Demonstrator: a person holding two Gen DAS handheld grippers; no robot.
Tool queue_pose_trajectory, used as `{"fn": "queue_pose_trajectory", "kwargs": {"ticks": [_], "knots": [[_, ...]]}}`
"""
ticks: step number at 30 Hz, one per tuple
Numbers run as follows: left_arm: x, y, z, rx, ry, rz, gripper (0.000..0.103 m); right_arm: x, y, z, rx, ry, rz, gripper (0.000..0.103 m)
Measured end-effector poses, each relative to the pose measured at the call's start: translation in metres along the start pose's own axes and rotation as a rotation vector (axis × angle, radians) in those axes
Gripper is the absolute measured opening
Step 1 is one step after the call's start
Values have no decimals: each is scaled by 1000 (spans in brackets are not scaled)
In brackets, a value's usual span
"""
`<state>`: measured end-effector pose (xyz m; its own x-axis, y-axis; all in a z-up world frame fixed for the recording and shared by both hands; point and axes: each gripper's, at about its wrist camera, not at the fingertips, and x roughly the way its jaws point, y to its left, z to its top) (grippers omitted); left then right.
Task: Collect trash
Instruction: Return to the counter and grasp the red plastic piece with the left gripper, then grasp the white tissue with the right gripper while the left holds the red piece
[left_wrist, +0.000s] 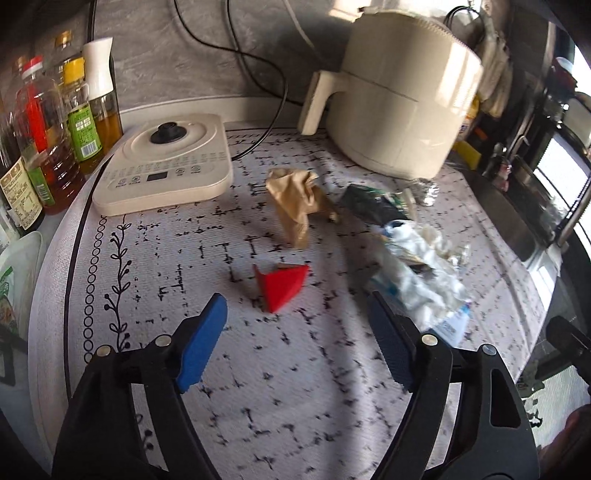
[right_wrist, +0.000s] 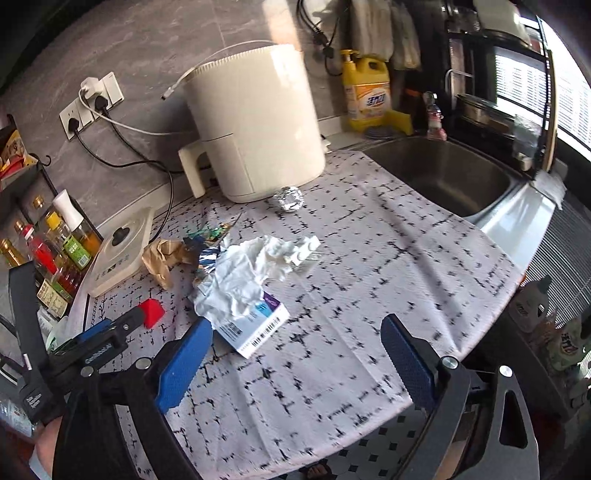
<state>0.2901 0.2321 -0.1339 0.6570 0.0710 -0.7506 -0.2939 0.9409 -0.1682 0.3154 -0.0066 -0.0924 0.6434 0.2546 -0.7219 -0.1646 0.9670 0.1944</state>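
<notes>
left gripper (left_wrist: 295, 343): jaws stand wide apart, blue pads facing each other, nothing between them and nothing held. it hangs above the patterned cloth (left_wrist: 280, 398), angled down toward it. the red triangular scrap (left_wrist: 282, 288) lies on the cloth just ahead of the gap between the pads, apart from both.

right gripper (right_wrist: 295, 354): jaws likewise spread wide, no object gripped. it hangs over the near edge of the cloth. the small white-and-purple box (right_wrist: 258, 325) lies just ahead of its left pad, not touching it. in this view the left gripper appears at the lower left, its blue pad near the red scrap.

trash lies in a loose cluster on the cloth. beyond the red scrap sits the crumpled brown paper (left_wrist: 299, 203). to its right lies a dark green wrapper (left_wrist: 369, 203), then the crumpled white tissue (right_wrist: 255, 269), which rests partly on the small box. a foil ball (right_wrist: 289, 197) sits at the foot of the cream air fryer (right_wrist: 255, 122), touching or just beside its base.

surroundings: a cream kettle base (left_wrist: 166, 162) stands at the left rear of the cloth, with oil bottles (left_wrist: 55, 129) just beside it. a steel sink (right_wrist: 443, 177) lies right of the cloth, with a yellow detergent bottle (right_wrist: 365, 88) behind it against the grey wall.
</notes>
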Motion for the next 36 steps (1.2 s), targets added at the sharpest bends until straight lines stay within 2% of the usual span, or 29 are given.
{"fn": "queue_pose_trajectory", "kwargs": {"ticks": [7,10,13,14,16,26,29,30,32,34,36], "knots": [[28,8,9,12,49,33,74,26,14,8,2,30,12,87],[41,12,13,8,75,38,69,37,20,11,-7,47,20,86],[50,14,16,10,99,40,53,49,28,14,-21,66,28,85],[53,16,18,8,112,39,35,51,30,14,-24,70,30,85],[55,18,21,6,109,49,26,59,36,16,-35,79,36,83],[50,33,24,-32,78,61,25,92,46,21,-65,129,22,72],[47,35,25,-39,71,63,25,105,46,17,-81,169,12,60],[46,35,26,-41,68,63,25,109,45,14,-85,185,9,50],[42,34,25,-41,62,60,25,107,43,13,-87,170,2,41],[39,31,25,-37,58,59,25,103,40,14,-96,163,-7,24],[37,27,24,-34,54,57,25,99,36,14,-93,165,-10,13]]}}
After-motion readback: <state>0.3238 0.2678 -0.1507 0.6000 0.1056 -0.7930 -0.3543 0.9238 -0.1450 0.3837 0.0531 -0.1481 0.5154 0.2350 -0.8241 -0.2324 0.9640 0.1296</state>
